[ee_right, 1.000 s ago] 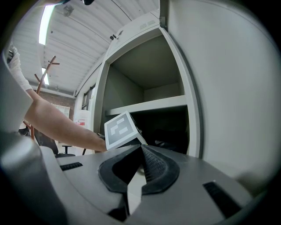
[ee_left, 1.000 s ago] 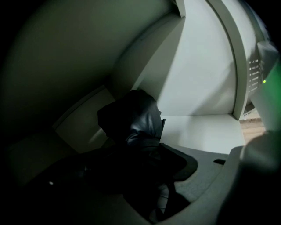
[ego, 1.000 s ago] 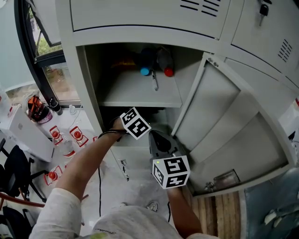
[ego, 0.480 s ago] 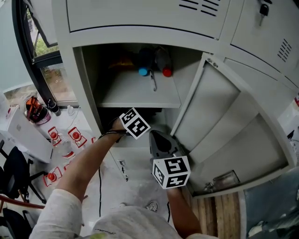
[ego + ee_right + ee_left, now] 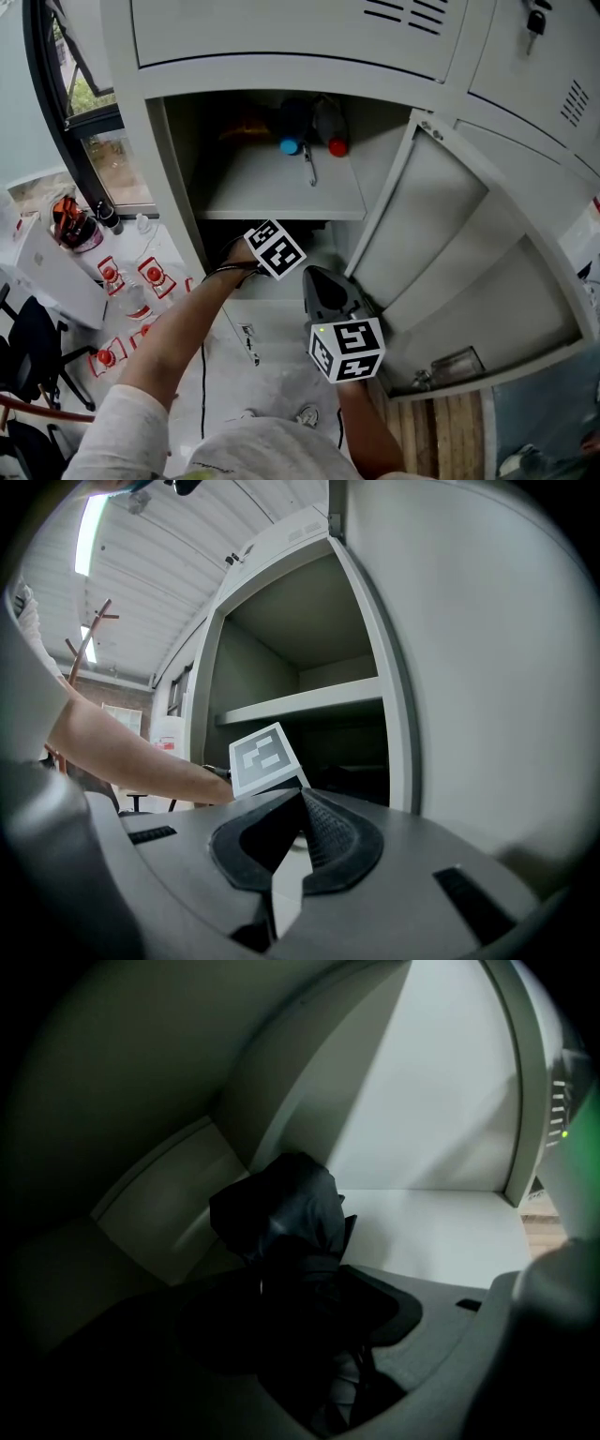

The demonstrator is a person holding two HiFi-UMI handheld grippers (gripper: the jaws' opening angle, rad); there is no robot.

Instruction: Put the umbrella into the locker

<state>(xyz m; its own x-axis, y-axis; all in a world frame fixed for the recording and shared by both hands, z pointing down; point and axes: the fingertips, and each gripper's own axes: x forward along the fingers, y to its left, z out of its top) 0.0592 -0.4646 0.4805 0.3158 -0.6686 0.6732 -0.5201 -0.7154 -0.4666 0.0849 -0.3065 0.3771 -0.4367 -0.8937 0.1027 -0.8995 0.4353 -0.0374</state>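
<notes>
While the left claw (image 5: 295, 1274) grips the umbrella (image 5: 281, 1208) inside the open locker (image 5: 281, 75), unreleased, the right claw (image 5: 302, 794) hangs closed, empty.

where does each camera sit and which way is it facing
Head view: on the person's head, looking steeply down at the open locker; left forearm and right forearm show.
Left gripper view: on the left claw, looking down into the lower compartment along the black umbrella it grips; no body shows.
Right gripper view: on the right claw, shut and empty, facing the locker from outside; the left forearm shows.
Shared: head and right gripper views both show the left claw's marker cube.
</notes>
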